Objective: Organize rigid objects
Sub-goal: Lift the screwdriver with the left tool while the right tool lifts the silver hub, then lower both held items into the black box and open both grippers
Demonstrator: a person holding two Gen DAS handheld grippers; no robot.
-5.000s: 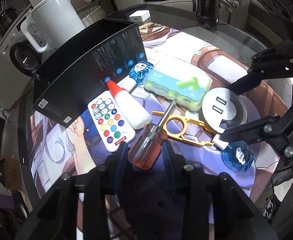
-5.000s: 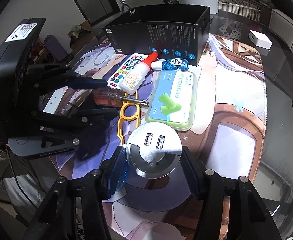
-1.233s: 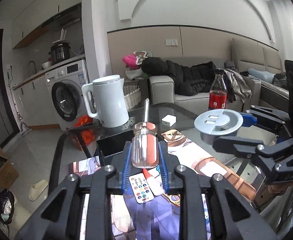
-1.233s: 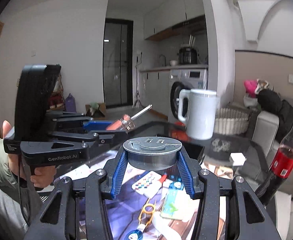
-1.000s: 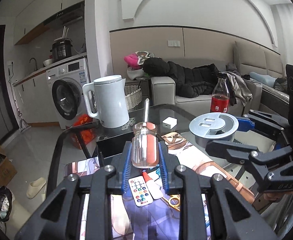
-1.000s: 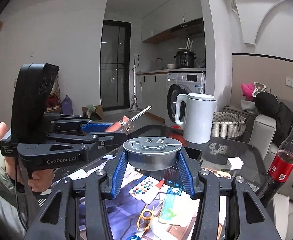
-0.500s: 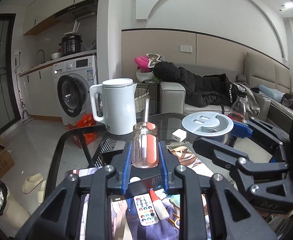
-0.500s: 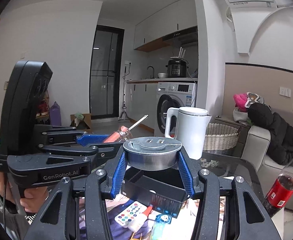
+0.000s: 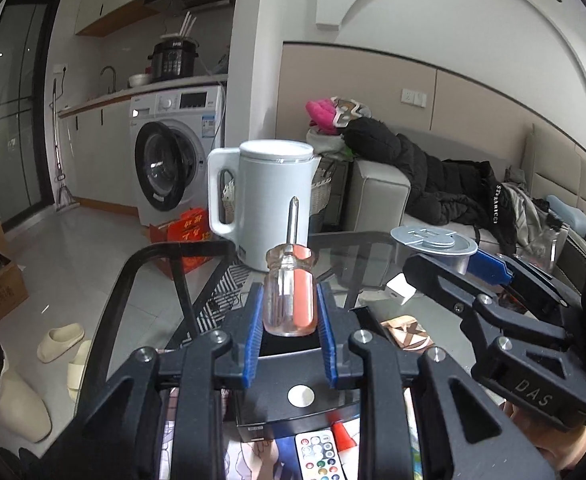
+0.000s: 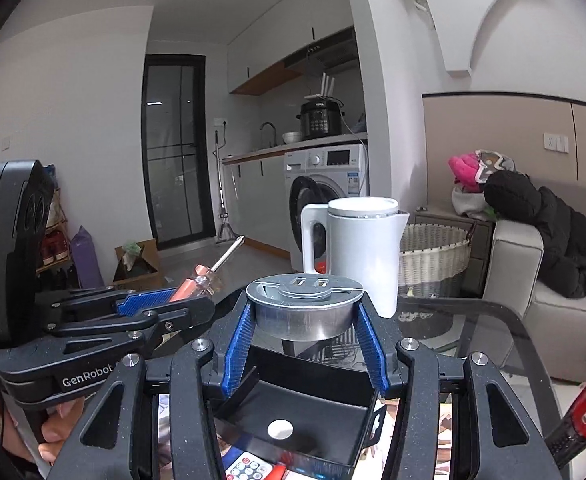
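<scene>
Both loads have been lifted off the tabletop (image 9: 357, 276): the left gripper (image 9: 291, 312) clenches the screwdriver (image 9: 291, 300), the right gripper (image 10: 304, 322) the USB puck (image 10: 304, 304), now hovering above the near black box (image 10: 293, 428), seemingly ready to drop in.

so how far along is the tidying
Early stage. Nothing visibly lies in the black box yet beyond a white dot on its floor. In hand: the left hand-held gripper clamps the screwdriver, and the right hand-held gripper clamps the round USB socket, both raised above the box. Left: the remote and a red-capped bottle lie in front of the box.
</scene>
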